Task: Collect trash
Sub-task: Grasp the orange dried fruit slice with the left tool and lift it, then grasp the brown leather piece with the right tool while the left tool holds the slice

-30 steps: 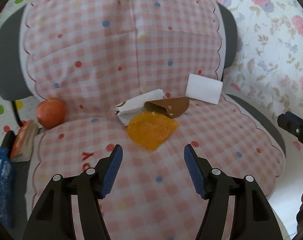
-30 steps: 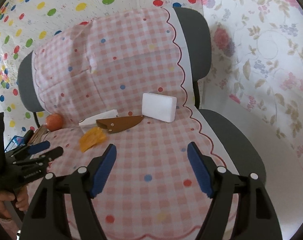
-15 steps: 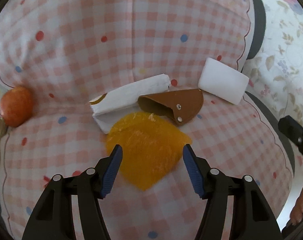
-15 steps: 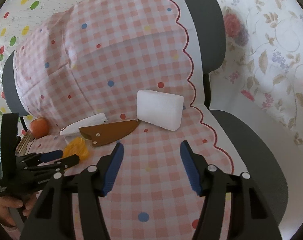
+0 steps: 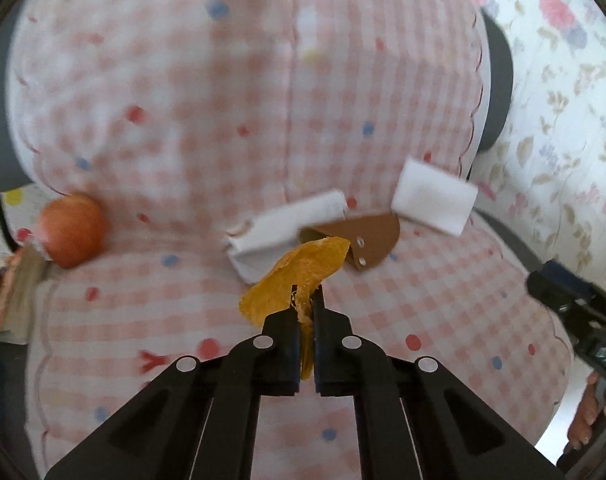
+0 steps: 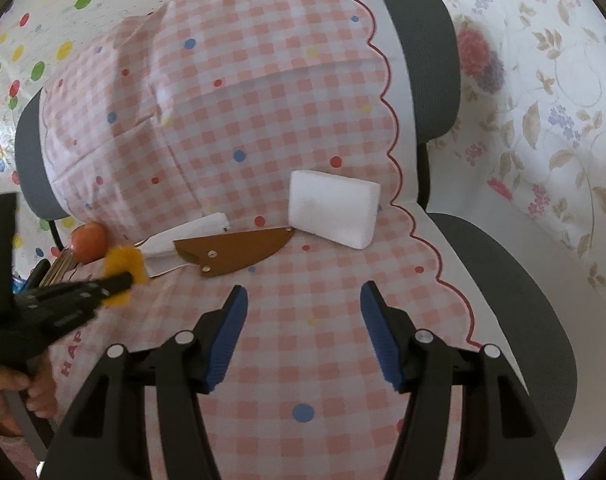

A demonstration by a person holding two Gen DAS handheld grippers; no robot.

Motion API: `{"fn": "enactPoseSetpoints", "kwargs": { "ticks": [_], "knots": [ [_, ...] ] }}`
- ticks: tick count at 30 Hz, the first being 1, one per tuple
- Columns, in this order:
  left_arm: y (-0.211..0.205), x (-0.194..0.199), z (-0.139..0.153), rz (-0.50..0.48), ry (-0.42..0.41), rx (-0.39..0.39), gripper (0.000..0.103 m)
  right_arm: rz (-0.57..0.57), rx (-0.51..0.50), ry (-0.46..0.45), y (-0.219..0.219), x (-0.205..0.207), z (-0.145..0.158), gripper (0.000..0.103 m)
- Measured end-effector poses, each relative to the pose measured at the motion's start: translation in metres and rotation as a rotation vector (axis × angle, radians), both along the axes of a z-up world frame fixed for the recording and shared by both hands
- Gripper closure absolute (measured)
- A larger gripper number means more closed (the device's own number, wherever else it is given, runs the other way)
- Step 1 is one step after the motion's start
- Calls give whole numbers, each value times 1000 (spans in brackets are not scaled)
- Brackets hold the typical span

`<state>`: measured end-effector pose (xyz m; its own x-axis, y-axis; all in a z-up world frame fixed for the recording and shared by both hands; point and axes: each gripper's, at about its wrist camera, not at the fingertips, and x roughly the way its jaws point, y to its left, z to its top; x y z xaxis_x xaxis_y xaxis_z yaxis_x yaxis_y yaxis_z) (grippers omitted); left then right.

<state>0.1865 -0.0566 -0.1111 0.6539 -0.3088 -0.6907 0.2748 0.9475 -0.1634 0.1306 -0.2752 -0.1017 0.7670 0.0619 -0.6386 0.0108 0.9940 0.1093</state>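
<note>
Orange peel scrap point(image 5: 299, 276) clamped in left gripper point(image 5: 305, 312), jaws just closed; lift-away judged next (right gripper point(image 6: 303, 312) apart, empty).

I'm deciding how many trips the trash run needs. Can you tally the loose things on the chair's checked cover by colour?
Orange: 1, peel, clamped in the left gripper
White: 2, sponge block, paper wrapper
Brown: 1, leather sheath
Red-orange: 1, round fruit at the cover's edge
Total: 5
</note>
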Motion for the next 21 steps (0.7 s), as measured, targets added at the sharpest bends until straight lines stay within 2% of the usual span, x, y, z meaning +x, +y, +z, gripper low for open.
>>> {"fn": "enactPoseSetpoints", "kwargs": {
  "ticks": [7,17,21],
  "knots": [
    [33,-13,19,51,-61,8,98,90,-33,20,42,20,1,42],
    [48,6,6,53,-45,-20,98,152,-121,95,96,83,-27,42],
    [48,16,2,47,-37,-36,98,166,-153,134,108,109,-39,50]
  ]
}}
